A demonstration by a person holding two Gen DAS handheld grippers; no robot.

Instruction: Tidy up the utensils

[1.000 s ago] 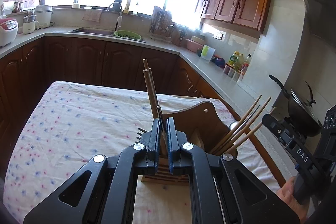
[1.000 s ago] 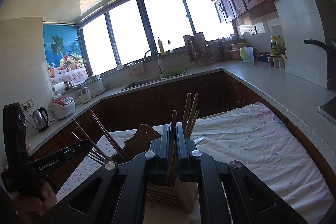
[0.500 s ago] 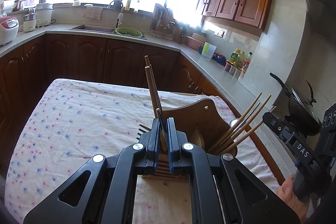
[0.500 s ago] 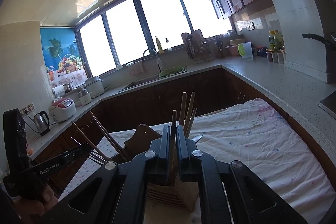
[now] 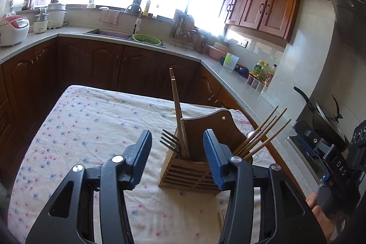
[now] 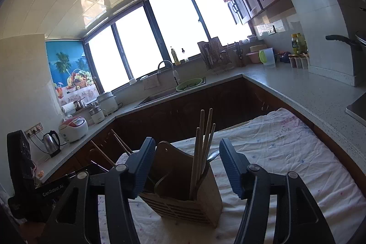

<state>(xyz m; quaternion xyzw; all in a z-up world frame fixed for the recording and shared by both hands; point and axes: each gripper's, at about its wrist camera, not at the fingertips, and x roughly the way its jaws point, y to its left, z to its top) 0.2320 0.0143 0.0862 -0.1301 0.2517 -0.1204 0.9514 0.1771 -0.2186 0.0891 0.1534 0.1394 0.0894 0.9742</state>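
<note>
Both grippers, left [image 5: 177, 149] and right [image 6: 187, 161], with fingers wide and empty. Slatted wooden utensil holder [image 5: 189, 172] on cloth-covered bench [image 5: 91, 125], straight ahead between each pair. Long wooden chopsticks [image 6: 202, 148] nearly upright inside, beside metal fork [image 5: 170, 141].

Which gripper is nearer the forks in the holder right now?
Left. The left gripper is open directly in front of the forks, which stand in the wooden holder. The right gripper is open over the chopsticks at the holder's other end.
</note>
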